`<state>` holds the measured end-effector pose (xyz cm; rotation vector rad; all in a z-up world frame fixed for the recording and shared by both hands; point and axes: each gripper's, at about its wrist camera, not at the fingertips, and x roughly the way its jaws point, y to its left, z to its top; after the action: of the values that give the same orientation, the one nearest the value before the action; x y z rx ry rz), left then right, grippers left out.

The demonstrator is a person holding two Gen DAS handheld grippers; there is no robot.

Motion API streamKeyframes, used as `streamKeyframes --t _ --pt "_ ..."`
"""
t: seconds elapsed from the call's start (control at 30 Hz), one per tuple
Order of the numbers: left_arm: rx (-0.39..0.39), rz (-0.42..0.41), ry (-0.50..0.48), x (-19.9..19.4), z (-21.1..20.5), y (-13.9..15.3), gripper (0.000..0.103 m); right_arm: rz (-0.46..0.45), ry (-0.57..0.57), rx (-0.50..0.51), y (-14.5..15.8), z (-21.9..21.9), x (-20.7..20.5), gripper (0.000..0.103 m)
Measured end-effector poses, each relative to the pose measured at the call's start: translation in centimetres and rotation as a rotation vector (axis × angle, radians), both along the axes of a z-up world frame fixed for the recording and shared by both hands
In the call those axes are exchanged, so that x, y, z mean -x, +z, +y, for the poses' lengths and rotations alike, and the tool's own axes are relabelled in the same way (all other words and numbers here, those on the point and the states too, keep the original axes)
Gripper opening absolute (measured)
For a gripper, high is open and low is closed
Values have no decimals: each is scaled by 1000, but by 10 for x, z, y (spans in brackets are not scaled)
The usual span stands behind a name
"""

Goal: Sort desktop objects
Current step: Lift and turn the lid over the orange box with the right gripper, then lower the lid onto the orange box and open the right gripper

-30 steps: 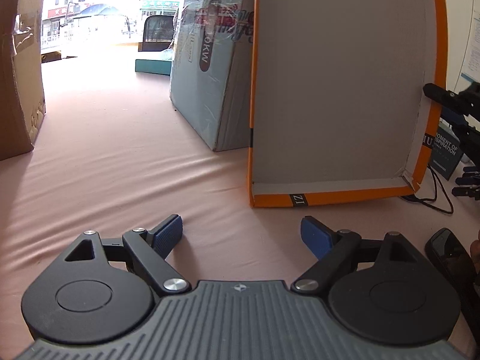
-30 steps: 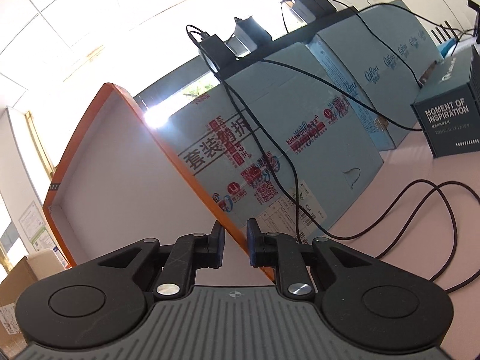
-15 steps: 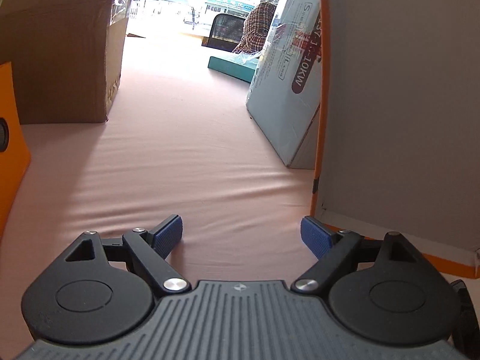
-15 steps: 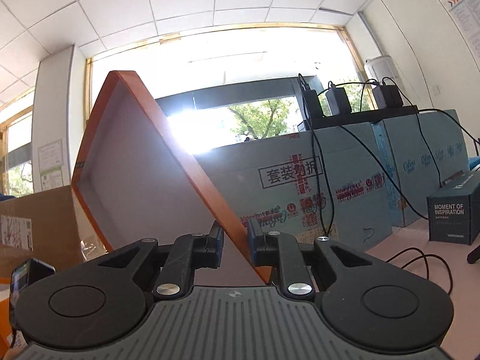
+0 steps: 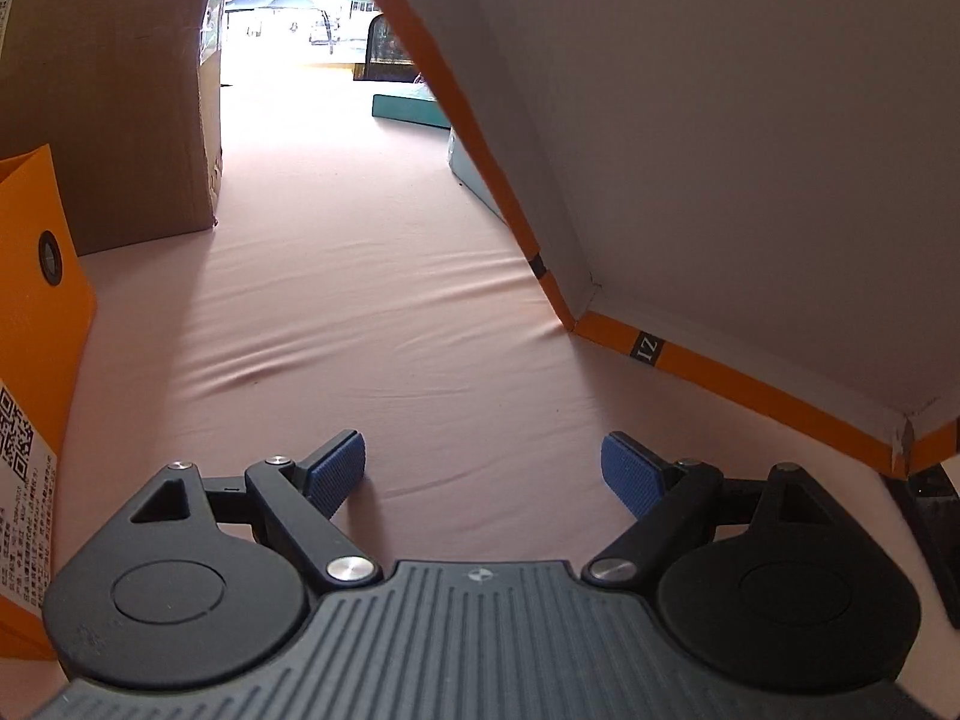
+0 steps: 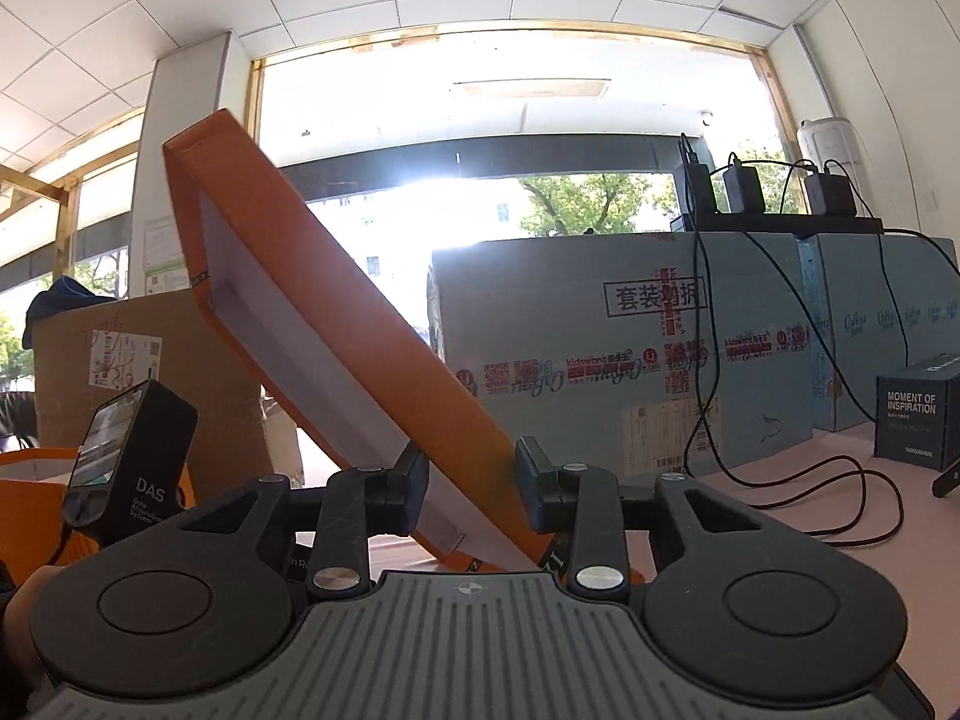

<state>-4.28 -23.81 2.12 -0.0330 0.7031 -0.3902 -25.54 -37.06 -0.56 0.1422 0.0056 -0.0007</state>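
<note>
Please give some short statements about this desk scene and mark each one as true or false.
1. The left gripper holds a pen. False: its jaws stand wide apart over bare pink tablecloth.
2. The orange box lid stands tilted. True.
3. The lid's wall lies between the right gripper fingers. True; the jaws are opening.
4. Chargers sit on the brown cardboard box. False: they sit on the blue cartons.

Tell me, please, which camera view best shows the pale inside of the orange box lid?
The left wrist view: the orange box lid fills its right side, pale inside and bottom corners showing. The right wrist view shows it edge-on, leaning between the opening right gripper jaws.
</note>
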Motion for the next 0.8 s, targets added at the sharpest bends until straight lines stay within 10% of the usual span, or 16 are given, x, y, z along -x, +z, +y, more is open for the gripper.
streamKeyframes --t 0.43,0.8 --pt "-208 -60 -184 96 34 1 85 88 61 -41 -10 18 0 31" --pt "-109 54 -219 104 59 6 85 247 45 -75 -16 18 -5 36"
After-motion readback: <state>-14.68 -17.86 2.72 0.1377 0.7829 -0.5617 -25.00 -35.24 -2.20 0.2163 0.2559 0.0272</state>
